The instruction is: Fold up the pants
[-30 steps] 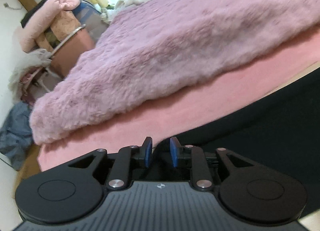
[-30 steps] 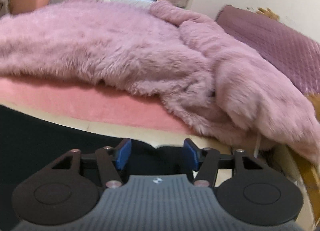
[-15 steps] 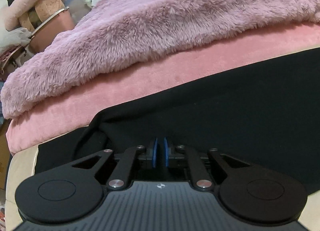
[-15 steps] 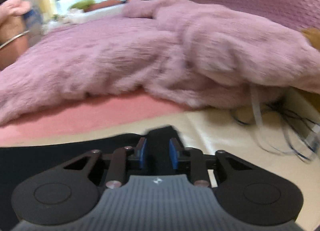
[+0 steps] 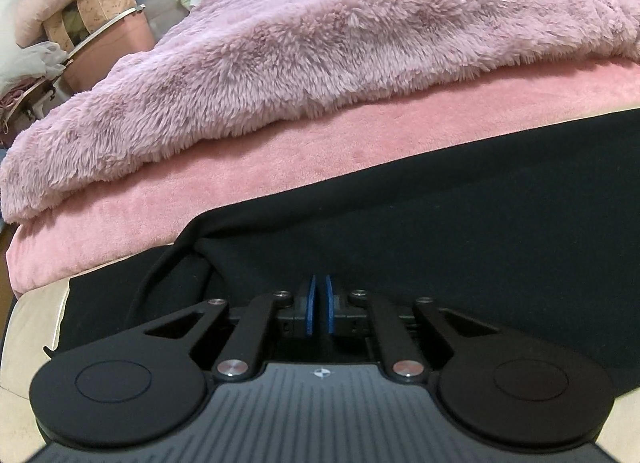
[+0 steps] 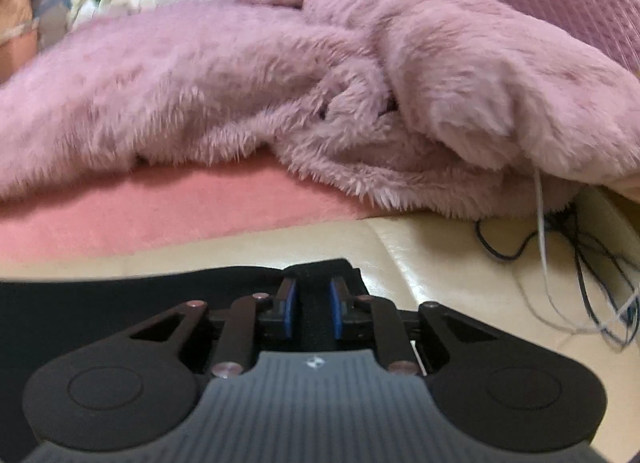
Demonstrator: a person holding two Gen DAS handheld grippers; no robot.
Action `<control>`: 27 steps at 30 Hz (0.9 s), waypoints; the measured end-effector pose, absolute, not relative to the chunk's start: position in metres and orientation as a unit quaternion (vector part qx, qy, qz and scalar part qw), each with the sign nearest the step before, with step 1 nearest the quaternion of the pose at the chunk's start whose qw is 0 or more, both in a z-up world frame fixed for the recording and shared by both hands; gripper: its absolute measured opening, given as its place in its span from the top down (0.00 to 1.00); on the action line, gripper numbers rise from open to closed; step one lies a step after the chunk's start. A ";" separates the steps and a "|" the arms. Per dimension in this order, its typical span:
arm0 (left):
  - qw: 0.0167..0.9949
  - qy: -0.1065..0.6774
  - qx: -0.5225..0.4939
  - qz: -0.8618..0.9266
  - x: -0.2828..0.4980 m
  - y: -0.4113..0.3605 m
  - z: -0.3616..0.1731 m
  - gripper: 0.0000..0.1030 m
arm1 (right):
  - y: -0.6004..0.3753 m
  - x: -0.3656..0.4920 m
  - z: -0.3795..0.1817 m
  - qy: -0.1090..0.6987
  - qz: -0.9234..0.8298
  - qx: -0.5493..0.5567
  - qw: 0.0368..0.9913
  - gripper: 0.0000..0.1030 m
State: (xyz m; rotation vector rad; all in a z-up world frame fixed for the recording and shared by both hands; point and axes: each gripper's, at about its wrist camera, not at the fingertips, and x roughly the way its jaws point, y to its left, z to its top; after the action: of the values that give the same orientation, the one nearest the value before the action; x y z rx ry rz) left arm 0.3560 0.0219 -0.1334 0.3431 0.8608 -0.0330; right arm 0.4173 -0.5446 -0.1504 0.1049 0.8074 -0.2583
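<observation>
Cables (image 6: 576, 263) only in right view, jaws closing on pants (image 6: 312, 303); left jaws clamped on them.

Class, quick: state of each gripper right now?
Left gripper: closed, fingers pinching the black pants.
Right gripper: closing, fingers gripping a thicker fold of pants.

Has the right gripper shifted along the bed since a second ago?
Yes. The right gripper has swung toward the cables by the fluffy blanket, jaws closing on the black pants.
</observation>
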 end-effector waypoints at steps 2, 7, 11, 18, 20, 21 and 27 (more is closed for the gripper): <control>0.896 0.412 0.166 -0.018 0.354 0.022 -0.131 0.92 | -0.550 0.397 -0.138 0.374 -0.141 0.080 0.913 0.74; 0.906 0.396 0.150 -0.027 0.338 0.021 -0.120 0.88 | -0.570 0.327 -0.120 0.345 -0.174 0.168 0.907 0.64; 0.910 0.392 0.132 -0.030 0.324 0.021 -0.112 0.88 | -0.588 0.270 -0.121 0.330 -0.214 0.270 0.879 0.52; 0.902 0.412 0.122 -0.041 0.314 0.020 -0.116 0.88 | -0.591 0.228 -0.162 0.310 -0.211 0.440 0.816 0.57; 0.896 0.427 0.115 -0.041 0.316 0.021 -0.120 0.88 | -0.588 0.231 -0.171 0.298 -0.205 0.460 0.811 0.62; 0.892 0.438 0.109 -0.040 0.317 0.023 -0.123 0.89 | -0.585 0.231 -0.173 0.293 -0.208 0.460 0.812 0.70; 0.886 0.451 0.094 -0.049 0.312 0.019 -0.122 0.93 | -0.582 0.227 -0.173 0.307 -0.238 0.419 0.821 1.00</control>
State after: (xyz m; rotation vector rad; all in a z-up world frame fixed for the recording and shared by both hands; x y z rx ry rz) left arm 0.3116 0.0186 -0.1224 0.1964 0.9374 -0.1017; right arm 0.2274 -0.5824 -0.1731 0.8911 0.6536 -0.5056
